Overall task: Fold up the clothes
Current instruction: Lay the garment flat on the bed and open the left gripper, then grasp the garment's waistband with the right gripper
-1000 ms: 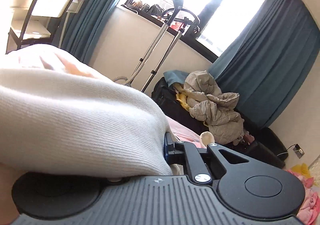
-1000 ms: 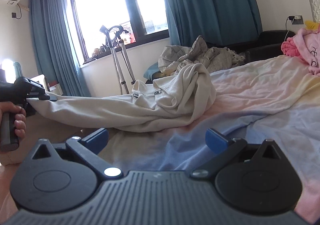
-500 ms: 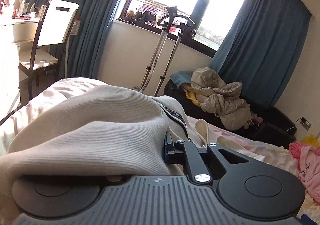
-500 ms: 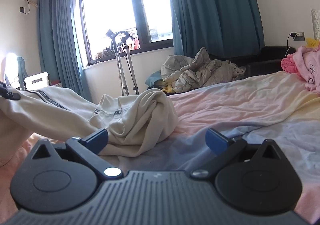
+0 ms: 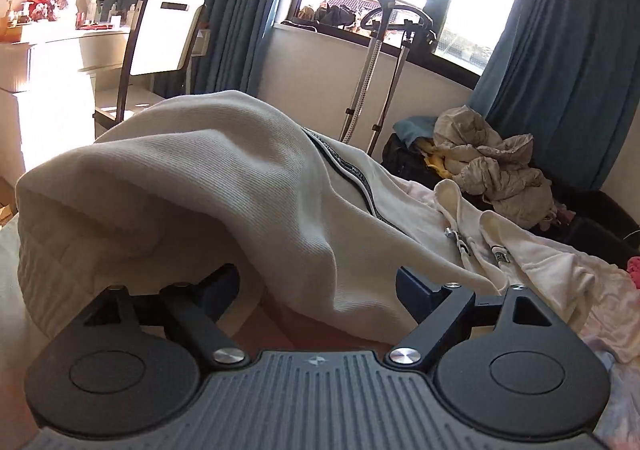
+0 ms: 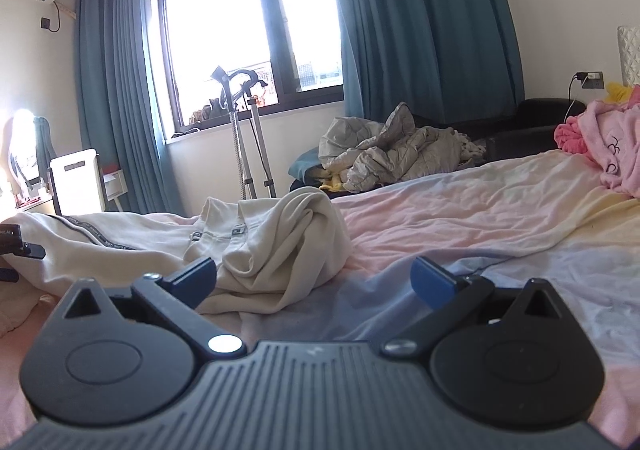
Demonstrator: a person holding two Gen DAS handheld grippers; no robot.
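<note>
Fabric of the cream garment (image 5: 248, 186) drapes down between the spread fingers of my left gripper (image 5: 320, 282), whose jaws have just been opening; the pads no longer press it. My right gripper (image 6: 316, 282) stands wide apart with nothing between its fingers, low over the pastel bedsheet (image 6: 480, 218). Just beyond it the garment's bunched end lies on the bed. Farther off, a steamer stand (image 6: 240, 138) rises before the window (image 6: 240, 30), near a quilted grey heap (image 6: 392, 154).

My left gripper (image 5: 318, 282) jaws just opened wide, cream garment (image 5: 240, 186) released, fold draped loose between fingers. Garment's stretched left end now slack on bed (image 6: 480, 210). In right view, bunched heap (image 6: 280, 250) sits nearer.
</note>
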